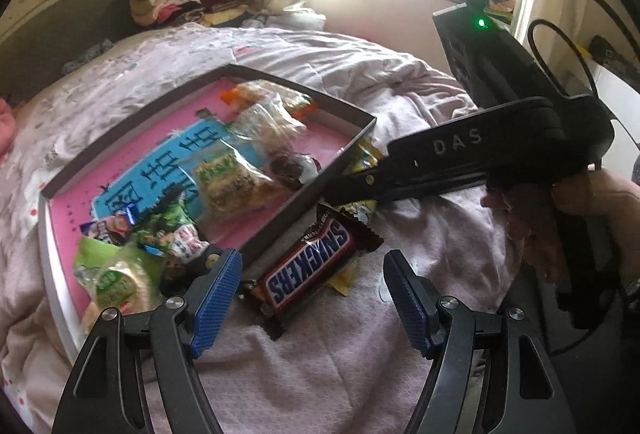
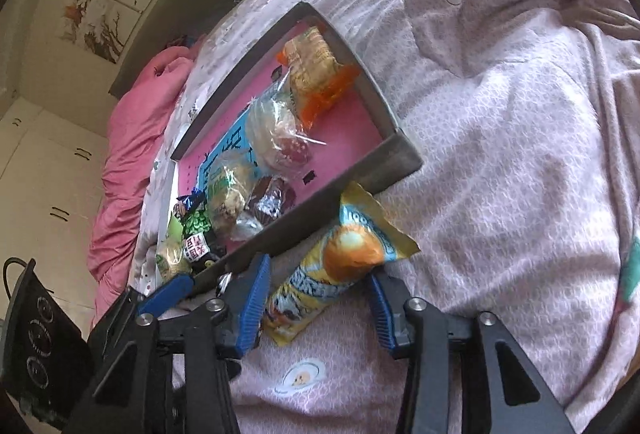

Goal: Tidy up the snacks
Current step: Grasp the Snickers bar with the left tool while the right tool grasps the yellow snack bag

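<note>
Your claws, snacks, shallow box on the bed.
Left claw [image 1: 312, 290] spread over Snickers bar [image 1: 308, 266]; right claw [image 2: 316, 298] straddles yellow snack packet [image 2: 340, 262], grip unconfirmed; both snacks beside box [image 1: 344, 154].

A shallow grey-walled box [image 1: 280, 212] with a pink floor is seen at the centre left of the left wrist view, holding several clear and green wrapped snacks [image 1: 232, 182]. A Snickers bar [image 1: 308, 270] lies just outside its near wall, lower centre. In the right wrist view, a yellow-orange snack packet [image 2: 340, 262] lies against the box wall, lower centre.
</note>
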Motion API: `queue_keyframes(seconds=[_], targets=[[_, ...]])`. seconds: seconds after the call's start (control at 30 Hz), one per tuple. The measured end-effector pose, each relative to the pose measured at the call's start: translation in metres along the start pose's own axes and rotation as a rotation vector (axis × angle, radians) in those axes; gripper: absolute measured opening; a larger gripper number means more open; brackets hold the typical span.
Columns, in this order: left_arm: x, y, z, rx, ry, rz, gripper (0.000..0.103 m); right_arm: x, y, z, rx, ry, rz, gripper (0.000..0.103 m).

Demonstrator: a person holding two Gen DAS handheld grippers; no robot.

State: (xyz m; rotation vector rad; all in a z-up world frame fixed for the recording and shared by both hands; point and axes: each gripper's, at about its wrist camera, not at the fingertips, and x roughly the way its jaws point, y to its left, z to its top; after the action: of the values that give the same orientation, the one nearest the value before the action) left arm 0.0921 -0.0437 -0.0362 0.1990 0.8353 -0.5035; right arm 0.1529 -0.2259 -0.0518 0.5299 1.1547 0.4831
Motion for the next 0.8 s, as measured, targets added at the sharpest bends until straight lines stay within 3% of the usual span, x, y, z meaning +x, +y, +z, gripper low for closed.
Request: queue_keyframes(seconds=[0.07,0.2,0.33,0.4,0.53,0.8], targets=[[0.001,-0.001,0.0,-0.008,-0.008,-0.009,0.075,0.001,-0.001,0.001,-0.011,-0.007,0.001,0.034],[0.006,-0.003,0.001,-0.02,-0.002,-0.025,0.074,-0.004,-0.003,0.002,-0.026,-0.025,0.019,0.03],[0.021,0.001,-0.002,-0.064,0.04,-0.03,0.061,-0.014,0.0,0.004,-0.065,-0.058,0.021,0.027],[0.024,0.007,-0.004,-0.094,0.052,-0.045,0.048,-0.018,0.002,0.005,-0.084,-0.068,0.018,0.027],[0.02,0.016,-0.007,-0.145,0.045,-0.081,0.037,-0.027,0.004,0.006,-0.116,-0.09,0.005,0.026],[-0.002,0.022,-0.001,-0.213,-0.014,-0.139,0.029,-0.048,0.018,0.005,-0.197,-0.144,-0.012,0.025]])
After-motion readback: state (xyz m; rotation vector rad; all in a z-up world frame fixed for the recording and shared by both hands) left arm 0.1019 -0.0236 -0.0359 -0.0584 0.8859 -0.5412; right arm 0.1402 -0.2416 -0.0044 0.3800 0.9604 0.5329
